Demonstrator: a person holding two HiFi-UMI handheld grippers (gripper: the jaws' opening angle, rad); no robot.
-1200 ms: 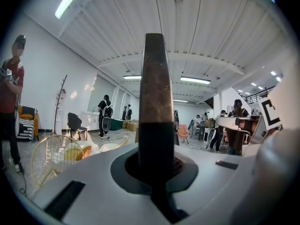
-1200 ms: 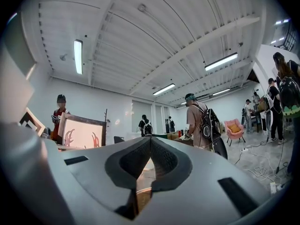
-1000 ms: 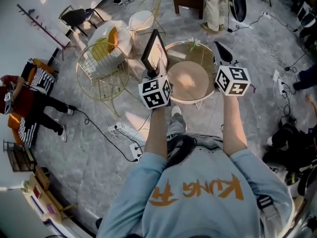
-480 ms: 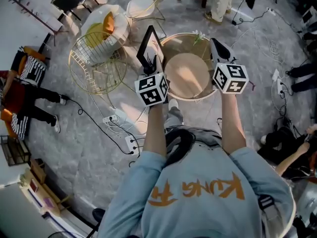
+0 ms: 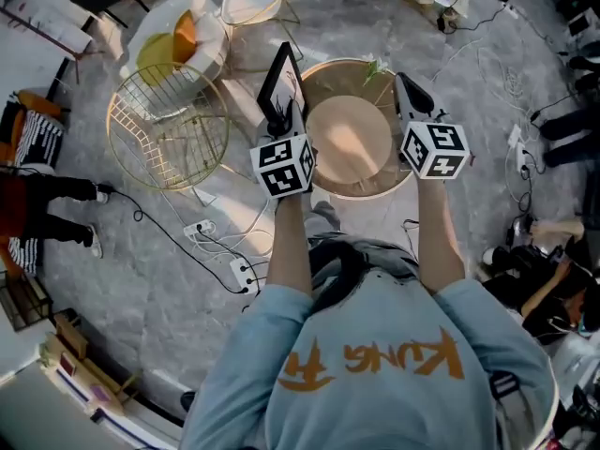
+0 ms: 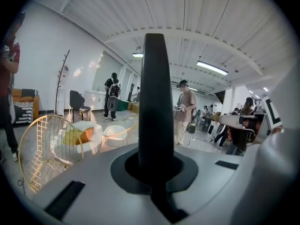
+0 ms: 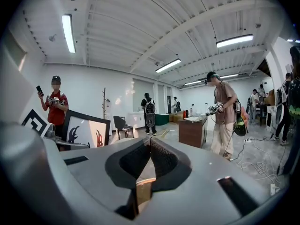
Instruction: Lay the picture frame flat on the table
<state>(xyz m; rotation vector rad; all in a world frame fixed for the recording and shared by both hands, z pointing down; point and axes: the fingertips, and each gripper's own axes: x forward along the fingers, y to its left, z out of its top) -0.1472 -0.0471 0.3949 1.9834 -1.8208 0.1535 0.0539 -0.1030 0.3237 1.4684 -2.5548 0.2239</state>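
Just ahead of the person, both tongs are up. The right tongs [image 7: 150, 143] are shut and empty, hovering at the right rim of the round counter [image 5: 352, 148], well apart from the action. The left tongs [image 5: 282, 122] are clamped on the near edge of the picture frame [image 5: 282, 81], so the frame rises straight out of them, its long axis running up and away. It stands tilted over the counter's left rim, not yet flat. Its picture side faces right, where the bare wood lies, so I judge it should tip rightward and down.
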